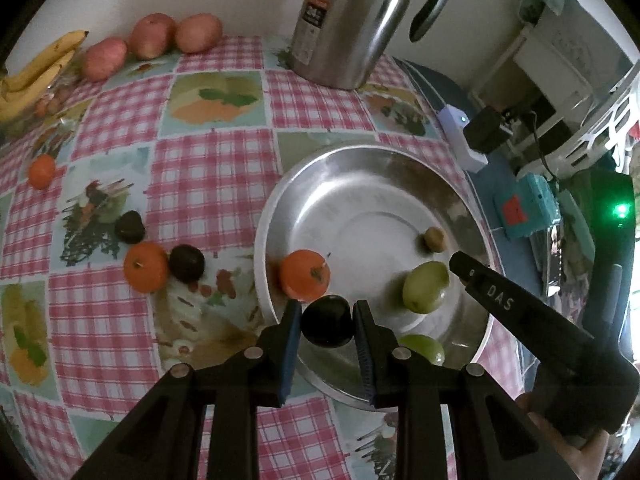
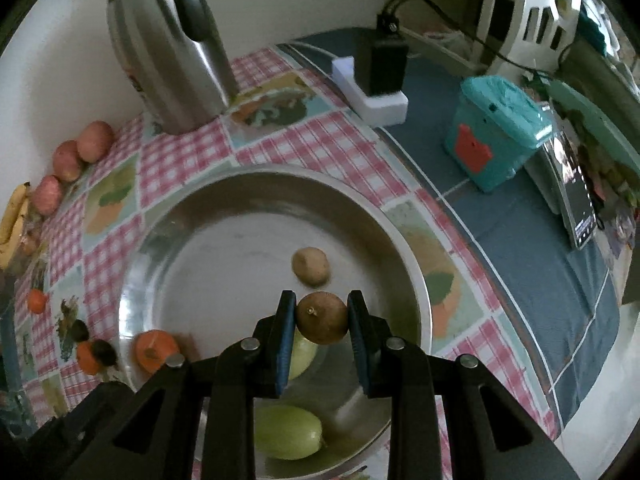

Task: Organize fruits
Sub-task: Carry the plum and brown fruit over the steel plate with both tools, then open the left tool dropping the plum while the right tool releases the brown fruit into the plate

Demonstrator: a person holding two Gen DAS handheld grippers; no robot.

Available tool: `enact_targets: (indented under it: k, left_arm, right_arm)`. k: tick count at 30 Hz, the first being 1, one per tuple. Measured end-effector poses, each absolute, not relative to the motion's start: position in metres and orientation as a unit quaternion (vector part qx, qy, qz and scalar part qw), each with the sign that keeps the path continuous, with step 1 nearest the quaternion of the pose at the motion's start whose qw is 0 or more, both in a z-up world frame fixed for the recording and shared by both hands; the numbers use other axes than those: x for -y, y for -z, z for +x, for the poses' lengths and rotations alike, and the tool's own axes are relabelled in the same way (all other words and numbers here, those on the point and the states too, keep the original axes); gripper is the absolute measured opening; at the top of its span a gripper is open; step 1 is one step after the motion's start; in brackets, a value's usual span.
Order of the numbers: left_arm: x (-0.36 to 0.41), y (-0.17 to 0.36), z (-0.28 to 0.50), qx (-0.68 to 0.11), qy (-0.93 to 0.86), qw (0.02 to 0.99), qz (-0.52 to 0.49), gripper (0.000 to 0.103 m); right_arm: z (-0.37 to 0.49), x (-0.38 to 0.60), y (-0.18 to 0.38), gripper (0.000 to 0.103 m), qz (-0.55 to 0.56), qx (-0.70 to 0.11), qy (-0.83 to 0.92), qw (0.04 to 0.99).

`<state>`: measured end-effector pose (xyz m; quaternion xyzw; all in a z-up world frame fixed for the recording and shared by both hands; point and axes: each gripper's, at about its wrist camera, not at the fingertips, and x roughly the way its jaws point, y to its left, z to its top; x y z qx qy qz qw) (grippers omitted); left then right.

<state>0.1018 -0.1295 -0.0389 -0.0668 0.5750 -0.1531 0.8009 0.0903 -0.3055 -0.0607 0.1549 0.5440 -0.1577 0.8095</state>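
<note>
A steel bowl sits on the checked tablecloth. It holds an orange, two green fruits and a small brown fruit. My left gripper is shut on a dark round fruit over the bowl's near side. My right gripper is shut on a brown round fruit above the bowl, near another brown fruit and the green fruits. The right gripper also shows in the left wrist view.
On the cloth left of the bowl lie an orange, two dark fruits and a farther orange. Apples and bananas line the wall. A steel kettle stands behind the bowl. A teal box is at right.
</note>
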Motion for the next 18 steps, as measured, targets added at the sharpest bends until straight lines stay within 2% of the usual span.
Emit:
enact_targets:
  k: [18]
  left_arm:
    - [0.137, 0.052, 0.103, -0.592, 0.159, 0.788, -0.056, 0.030]
  right_arm:
    - [0.088, 0.315, 0.071, 0.028, 0.158, -0.561, 0.183, 0.792]
